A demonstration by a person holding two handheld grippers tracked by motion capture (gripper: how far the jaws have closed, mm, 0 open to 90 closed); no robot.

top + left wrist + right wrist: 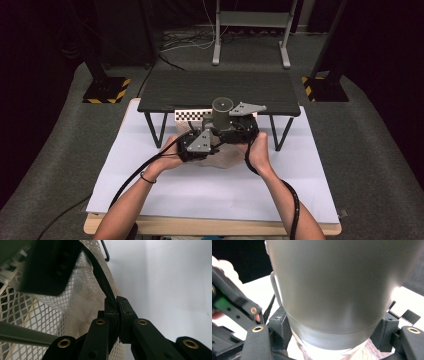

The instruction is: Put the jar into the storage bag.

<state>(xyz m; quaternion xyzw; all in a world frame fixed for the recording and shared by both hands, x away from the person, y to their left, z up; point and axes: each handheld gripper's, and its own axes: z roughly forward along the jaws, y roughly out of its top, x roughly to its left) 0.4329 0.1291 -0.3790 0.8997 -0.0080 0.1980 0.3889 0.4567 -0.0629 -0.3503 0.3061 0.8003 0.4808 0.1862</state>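
- High view: left gripper and right gripper meet above the white sheet, before the low black table.
- Right gripper jaws clamp the grey bottle, upright over the mesh bag.
- Left gripper jaws pinch the mesh bag's black strap; netting hangs just beside.

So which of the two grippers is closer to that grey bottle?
Right. The right gripper is clamped around the grey bottle itself, near its lower end. The left gripper sits just beside it, shut on the black edge of the mesh bag.
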